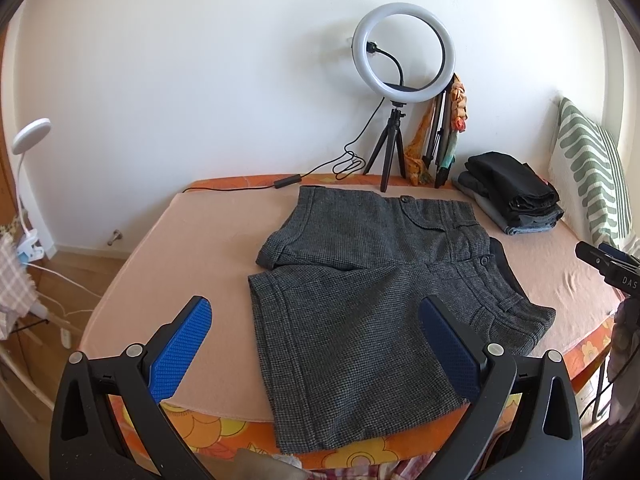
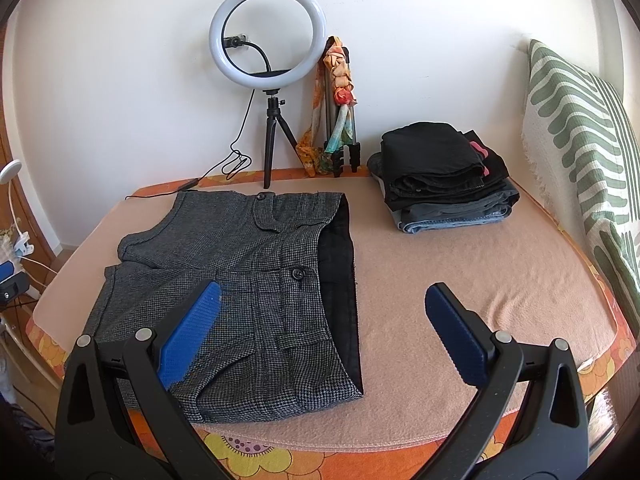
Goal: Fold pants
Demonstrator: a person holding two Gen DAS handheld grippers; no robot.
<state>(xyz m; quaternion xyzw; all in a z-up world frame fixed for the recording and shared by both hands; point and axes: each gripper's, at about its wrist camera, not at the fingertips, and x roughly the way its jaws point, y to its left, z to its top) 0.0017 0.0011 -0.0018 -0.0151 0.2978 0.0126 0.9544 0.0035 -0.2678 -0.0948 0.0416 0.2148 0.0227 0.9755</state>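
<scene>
Grey tweed shorts (image 1: 360, 300) lie spread flat on the peach blanket, waistband to the right, legs to the left; the near leg hangs over the front edge. In the right wrist view the shorts (image 2: 248, 292) show their dark lining at the waist opening. My left gripper (image 1: 316, 336) hovers open above the near leg's hem, nothing between its blue pads. My right gripper (image 2: 324, 316) is open above the waistband's near corner, empty. The right gripper's body (image 1: 612, 268) shows at the right edge of the left wrist view.
A stack of folded dark clothes (image 2: 440, 176) sits at the back right of the peach blanket (image 2: 480, 288). A ring light on a tripod (image 2: 268, 76) and its cable stand by the wall. A green-striped pillow (image 2: 580, 140) leans at the right. A clip lamp (image 1: 28, 160) is left of the bed.
</scene>
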